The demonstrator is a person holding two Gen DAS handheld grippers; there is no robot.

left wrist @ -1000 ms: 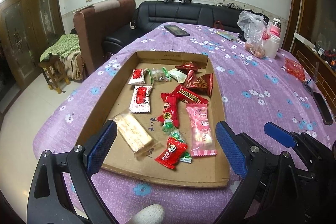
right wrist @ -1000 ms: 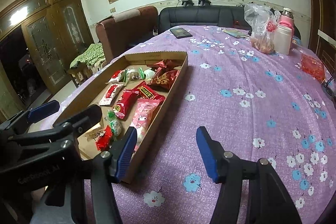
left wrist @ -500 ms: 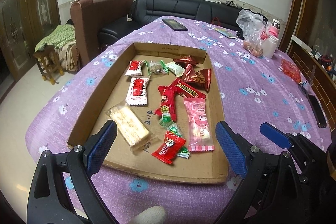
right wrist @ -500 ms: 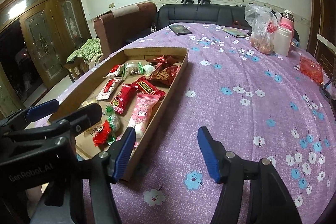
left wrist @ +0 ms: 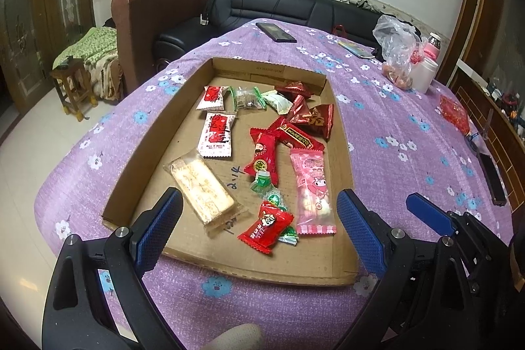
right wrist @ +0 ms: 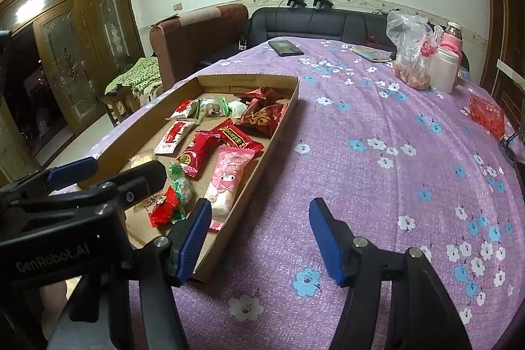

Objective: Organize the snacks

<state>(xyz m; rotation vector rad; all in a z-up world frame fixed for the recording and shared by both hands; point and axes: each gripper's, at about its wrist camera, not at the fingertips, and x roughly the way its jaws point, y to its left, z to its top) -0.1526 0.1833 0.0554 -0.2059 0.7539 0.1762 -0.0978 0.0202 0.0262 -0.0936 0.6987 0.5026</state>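
Observation:
A shallow cardboard tray (left wrist: pixel 341 136) lies on the purple flowered tablecloth and holds several wrapped snacks. Among them are a pink packet (left wrist: pixel 311 186), a beige cracker bar (left wrist: pixel 201 186), a small red candy (left wrist: pixel 265 225), a red-and-white packet (left wrist: pixel 216 133) and dark red pouches (left wrist: pixel 318 120). My left gripper (left wrist: pixel 257 225) hovers open over the tray's near edge with nothing between its blue pads. My right gripper (right wrist: pixel 259 222) stands open above the cloth just right of the tray (right wrist: pixel 262 153), also holding nothing. The pink packet (right wrist: pixel 226 176) lies close to its left finger.
At the table's far right stand a clear plastic bag (left wrist: pixel 397 54) and a white bottle (left wrist: pixel 423 74). A dark tablet (left wrist: pixel 275 31) lies at the far edge, a red packet (left wrist: pixel 454 113) and a black remote (left wrist: pixel 490 179) at the right. A sofa and an armchair stand behind.
The left gripper has tipped and rolled slightly, so the tray sits a little higher in its view. The snacks and the right gripper have not moved.

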